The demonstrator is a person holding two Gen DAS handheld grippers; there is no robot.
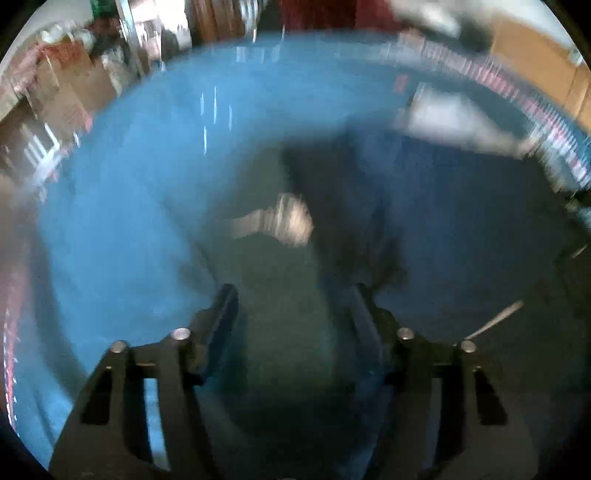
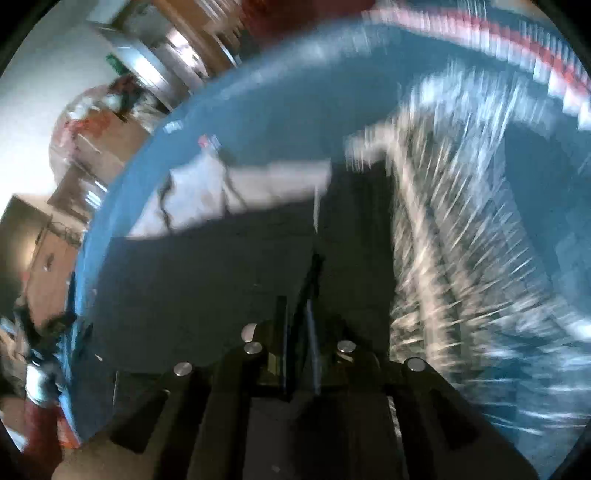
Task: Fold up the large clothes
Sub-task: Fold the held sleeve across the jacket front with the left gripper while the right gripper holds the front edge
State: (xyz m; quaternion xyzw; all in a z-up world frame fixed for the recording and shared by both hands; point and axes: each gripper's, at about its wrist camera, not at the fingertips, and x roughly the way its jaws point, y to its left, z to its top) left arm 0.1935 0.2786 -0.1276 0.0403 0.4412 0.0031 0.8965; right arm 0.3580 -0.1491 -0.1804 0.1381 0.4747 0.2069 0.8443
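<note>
Both views are smeared by motion. A large dark navy garment (image 1: 461, 221) lies on the blue table (image 1: 129, 221), with a pale label-like patch (image 1: 291, 218) near its edge. My left gripper (image 1: 295, 299) hangs open just above the garment's left border, nothing between its fingers. In the right wrist view the same dark garment (image 2: 203, 277) spreads up to my right gripper (image 2: 314, 273), whose fingers are pressed together on its fabric.
A white cloth (image 2: 258, 184) lies beyond the garment, also seen as a white cloth (image 1: 443, 118). A light-streaked patterned textile (image 2: 461, 240) runs along the right. Red-and-white striped trim (image 2: 480, 26) borders the far table edge. Cluttered shelves and boxes (image 1: 55, 92) stand past the table.
</note>
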